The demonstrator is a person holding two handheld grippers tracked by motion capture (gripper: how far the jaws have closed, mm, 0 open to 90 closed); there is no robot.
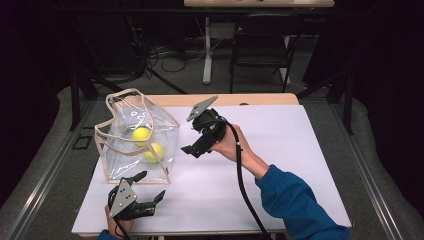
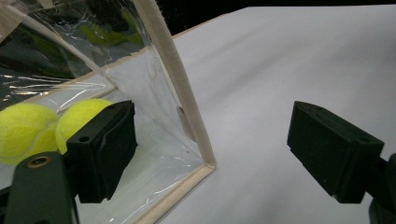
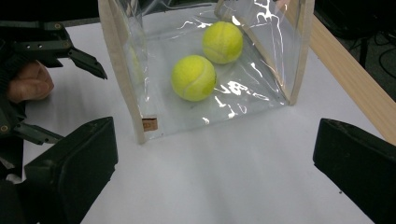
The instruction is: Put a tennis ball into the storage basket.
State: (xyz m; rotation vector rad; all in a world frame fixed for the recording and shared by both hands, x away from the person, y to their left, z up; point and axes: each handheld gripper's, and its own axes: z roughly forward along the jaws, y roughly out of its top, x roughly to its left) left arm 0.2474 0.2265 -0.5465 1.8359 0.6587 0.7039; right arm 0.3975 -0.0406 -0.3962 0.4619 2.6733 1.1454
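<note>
A clear plastic bag (image 1: pixel 167 125) with beige trim stands open at the left of the white sheet. Two yellow tennis balls (image 1: pixel 141 134) (image 1: pixel 154 152) lie inside it. My left gripper (image 1: pixel 151 185) sits low in front of the bag, open and empty; in the left gripper view the bag's bottom corner (image 2: pixel 205 163) lies between the jaws and the balls (image 2: pixel 23 130) show through the wall. My right gripper (image 1: pixel 192 137) hovers just right of the bag, open and empty, looking down at the bag (image 3: pixel 126 93) and both balls (image 3: pixel 193 77) (image 3: pixel 222 42).
The white sheet (image 1: pixel 280 150) covers most of the wooden table (image 1: pixel 240 99) and is bare to the right of the bag. A dark chair (image 1: pixel 260 50) and a table leg stand beyond the far edge. The left gripper (image 3: pixel 60 51) and a thumb appear in the right gripper view.
</note>
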